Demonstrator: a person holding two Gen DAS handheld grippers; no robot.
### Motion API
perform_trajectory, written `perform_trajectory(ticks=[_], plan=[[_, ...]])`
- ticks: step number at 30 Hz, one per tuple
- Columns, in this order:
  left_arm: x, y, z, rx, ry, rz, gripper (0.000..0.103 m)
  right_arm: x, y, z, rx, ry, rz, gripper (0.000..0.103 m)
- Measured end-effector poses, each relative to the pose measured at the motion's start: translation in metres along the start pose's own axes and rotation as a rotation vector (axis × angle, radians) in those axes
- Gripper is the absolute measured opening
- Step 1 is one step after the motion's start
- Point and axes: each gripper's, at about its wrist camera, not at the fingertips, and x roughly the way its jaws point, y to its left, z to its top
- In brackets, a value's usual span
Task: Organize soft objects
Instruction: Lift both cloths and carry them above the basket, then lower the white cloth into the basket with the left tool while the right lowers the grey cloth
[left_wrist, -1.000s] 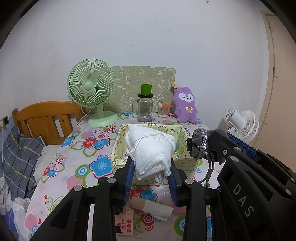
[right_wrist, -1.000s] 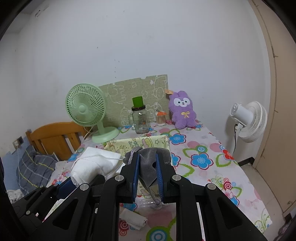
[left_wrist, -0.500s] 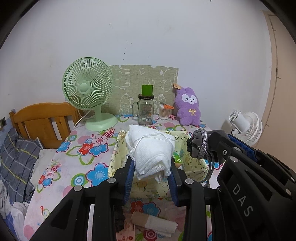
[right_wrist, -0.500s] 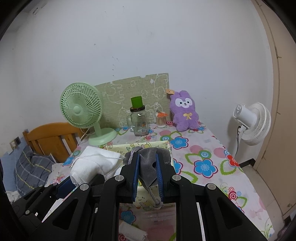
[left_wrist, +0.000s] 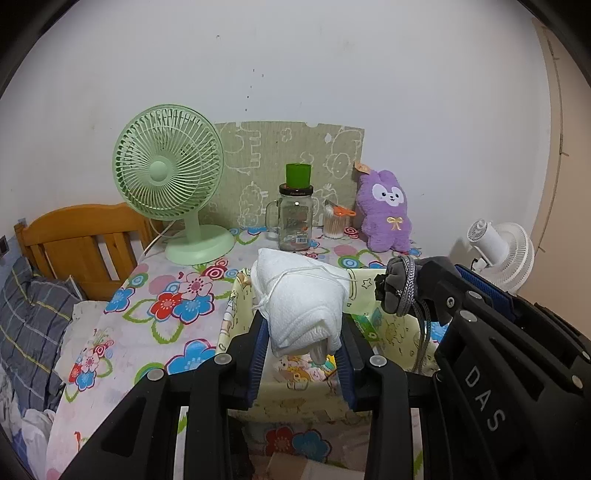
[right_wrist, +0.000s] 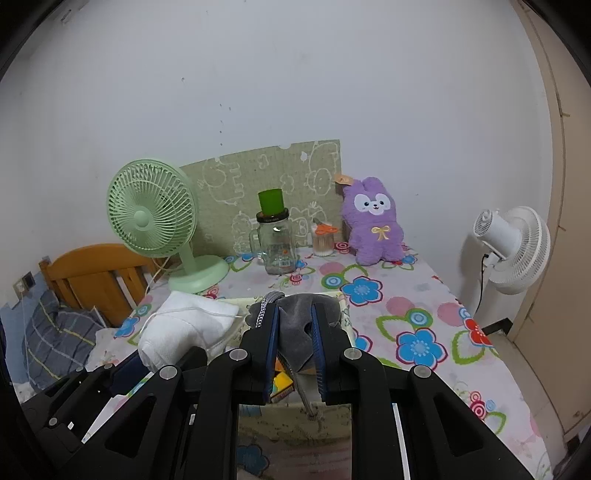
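Both bundles are up over the yellow fabric bin (left_wrist: 236, 325); left gripper (left_wrist: 301, 332) pinches a white quilted cloth bundle (left_wrist: 299, 306), right gripper (right_wrist: 293, 328) pinches a grey velvety pouch (right_wrist: 295, 321) with a braided cord; looks like the drop-off step, so next means lowering in and letting go; purple plush bunny (left_wrist: 386, 210) sits at 1 o'clock, green fan (left_wrist: 168, 173) at 11.
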Motion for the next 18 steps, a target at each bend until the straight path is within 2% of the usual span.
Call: perform_trajectory(ticks=[6,12,16,18], plan=[[0.017,0.004,0.003,-0.012,0.03,-0.003,0.036,0.018,0.002,0.003,-0.004,0.01,0.001,0.021],[0.04,0.007,0.0,-0.018,0.095,-0.011,0.041,0.04,0.003,0.0,-0.012,0.042,0.004,0.021],[0.054,0.008,-0.004,0.003,0.159,-0.027,0.054,0.055,0.002,-0.005,-0.007,0.084,0.009,0.021],[0.056,0.007,-0.006,0.018,0.169,-0.03,0.065,0.061,0.003,-0.009,-0.007,0.103,0.016,0.021]])
